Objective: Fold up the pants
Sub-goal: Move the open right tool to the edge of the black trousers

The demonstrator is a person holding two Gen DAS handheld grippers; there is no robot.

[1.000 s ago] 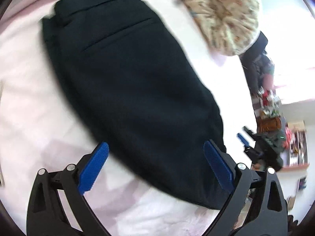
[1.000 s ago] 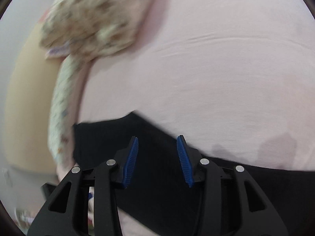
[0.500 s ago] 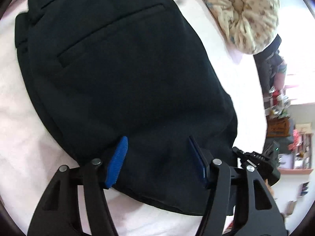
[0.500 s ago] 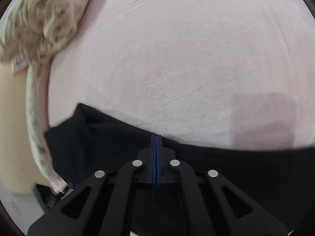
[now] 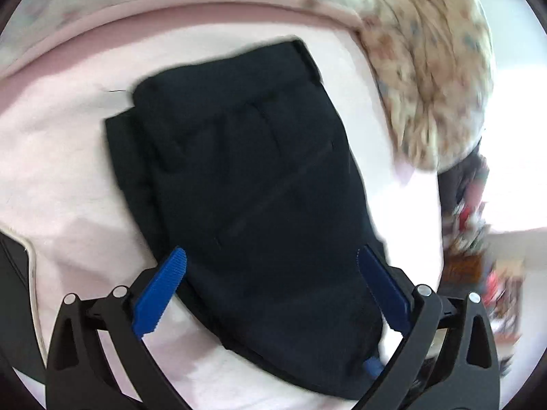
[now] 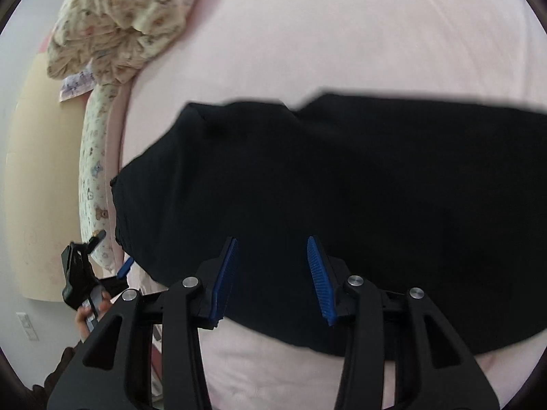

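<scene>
Both grippers had backed off the cloth since half a second earlier: my right gripper (image 6: 272, 273), then pinched flat shut at the pants' near edge, now stood with its blue pads parted and nothing between them; my left gripper (image 5: 271, 294), then half closed low over the fabric, had spread wide and drawn back. Pants (image 5: 249, 184) lay folded into a compact dark bundle on the pink sheet (image 5: 51, 157), waistband end at the far side, a pocket seam running diagonally across the top layer. Left pads straddled the near end of the bundle without gripping it. From the right wrist view, pants (image 6: 342, 184) stretched across the frame, and the left gripper (image 6: 85, 270) showed just beside their left end. Floral quilt (image 5: 430, 78) was bunched near the far right corner of the bundle, apart from it. Left view was motion-blurred.
</scene>
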